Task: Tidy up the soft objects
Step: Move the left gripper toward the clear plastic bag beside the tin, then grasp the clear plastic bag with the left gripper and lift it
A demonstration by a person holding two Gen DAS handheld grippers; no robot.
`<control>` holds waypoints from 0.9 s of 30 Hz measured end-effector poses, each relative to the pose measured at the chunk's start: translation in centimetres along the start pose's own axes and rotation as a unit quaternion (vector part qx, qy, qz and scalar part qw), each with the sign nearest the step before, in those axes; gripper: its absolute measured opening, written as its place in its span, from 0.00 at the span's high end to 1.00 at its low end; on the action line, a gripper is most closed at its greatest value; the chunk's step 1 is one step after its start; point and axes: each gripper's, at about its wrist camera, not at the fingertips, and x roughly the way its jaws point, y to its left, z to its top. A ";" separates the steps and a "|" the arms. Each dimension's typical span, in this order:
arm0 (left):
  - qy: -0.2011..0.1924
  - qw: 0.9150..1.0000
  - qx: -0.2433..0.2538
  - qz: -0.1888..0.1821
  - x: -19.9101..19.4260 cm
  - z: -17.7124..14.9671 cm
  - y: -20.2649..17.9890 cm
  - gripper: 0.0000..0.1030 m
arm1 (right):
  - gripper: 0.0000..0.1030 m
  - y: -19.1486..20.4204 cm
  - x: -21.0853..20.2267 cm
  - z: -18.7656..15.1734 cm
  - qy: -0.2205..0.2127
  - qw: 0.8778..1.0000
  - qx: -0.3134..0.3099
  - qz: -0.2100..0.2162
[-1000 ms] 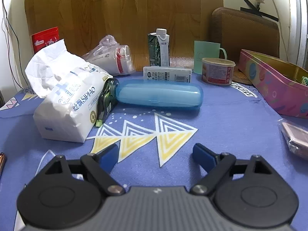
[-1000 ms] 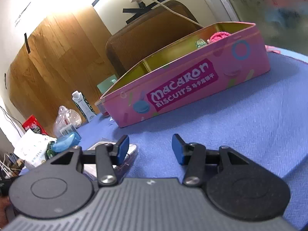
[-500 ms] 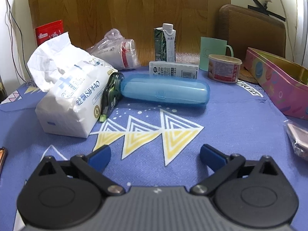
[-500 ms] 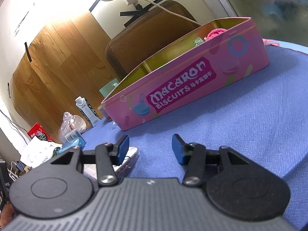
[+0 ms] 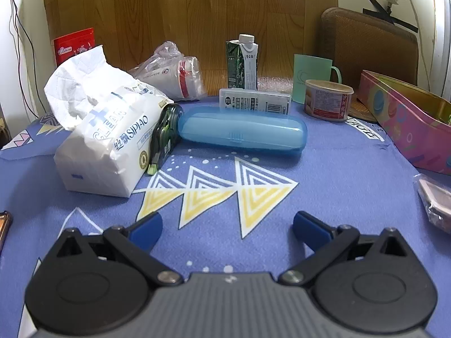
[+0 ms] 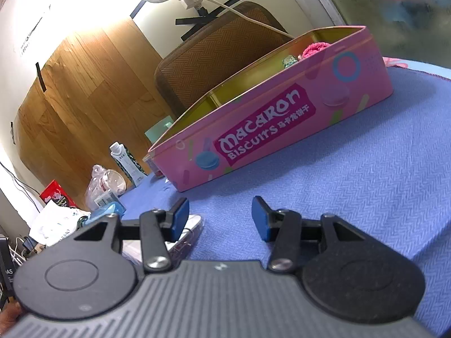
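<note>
At twelve o'clock from your left gripper, whose jaws stand wide apart and empty, lies the blue case; the tissue pack, the soft thing nearest you, sits at ten o'clock, touching a green tape dispenser. A careless squeeze there could crush the pack or drag the dispenser along. At three o'clock a plastic-wrapped packet shows only in part.

Over on the right view, your right gripper also has its jaws apart, holding nothing. The pink tin at twelve o'clock already holds something pink and knitted, hidden from the left camera. Swinging in low risks knocking the tin's wall.
</note>
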 end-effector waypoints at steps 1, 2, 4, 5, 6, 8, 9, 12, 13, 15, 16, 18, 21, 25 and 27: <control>0.000 1.000 0.000 0.000 0.0 0.0 0.0 0.00 | 0.50 0.0 0.0 0.0 0.000 1.000 -0.001 -0.001; 0.000 1.000 -0.001 0.000 0.0 0.0 0.0 0.00 | 0.50 0.0 0.0 0.0 0.000 1.000 -0.001 -0.001; 0.000 1.000 0.000 0.000 0.0 0.0 0.0 0.00 | 0.49 0.1 0.0 0.0 0.001 1.000 -0.003 -0.003; 0.000 1.000 0.000 0.000 -0.1 0.0 0.0 0.00 | 0.49 0.2 0.0 0.0 0.001 1.000 -0.006 -0.006; 0.000 1.000 0.000 0.000 -0.1 0.0 0.0 0.00 | 0.49 0.4 0.0 -0.1 0.002 1.000 -0.010 -0.009; 0.000 1.000 0.001 -0.001 -0.1 0.0 0.0 0.00 | 0.46 0.8 0.0 -0.3 0.003 1.000 -0.023 -0.012; 0.000 1.000 0.001 -0.001 -0.1 0.0 0.0 0.00 | 0.45 0.9 -0.1 -0.4 0.003 1.000 -0.026 -0.012; 0.001 1.000 0.001 -0.002 -0.1 0.0 0.0 0.00 | 0.43 1.1 -0.1 -0.5 0.005 1.000 -0.024 -0.011; 0.001 1.000 0.001 -0.002 -0.1 0.0 0.0 0.00 | 0.43 1.1 -0.1 -0.5 0.006 1.000 -0.025 -0.011; 0.001 1.000 0.002 -0.002 -0.1 0.0 -0.1 0.00 | 0.41 1.2 0.0 -0.4 0.010 1.000 -0.026 -0.011; 0.001 1.000 0.003 -0.001 -0.1 0.0 -0.1 0.00 | 0.41 1.3 -0.1 -0.4 0.011 1.000 -0.026 -0.011; 0.002 1.000 0.006 -0.003 0.0 0.1 -0.2 0.00 | 0.41 1.3 -0.2 -0.4 0.015 1.000 -0.025 -0.008; 0.007 1.000 0.015 -0.013 0.1 0.4 -0.4 0.00 | 0.41 1.3 -0.5 -0.4 0.029 0.999 -0.026 0.003; 0.009 0.995 0.014 -0.102 -0.6 1.2 -1.7 0.01 | 0.40 1.6 -1.3 -0.7 0.052 0.997 -0.048 0.029; 0.011 0.988 0.011 -0.155 -0.9 1.7 -2.7 0.04 | 0.40 2.0 -1.7 -1.1 0.057 0.995 -0.071 0.037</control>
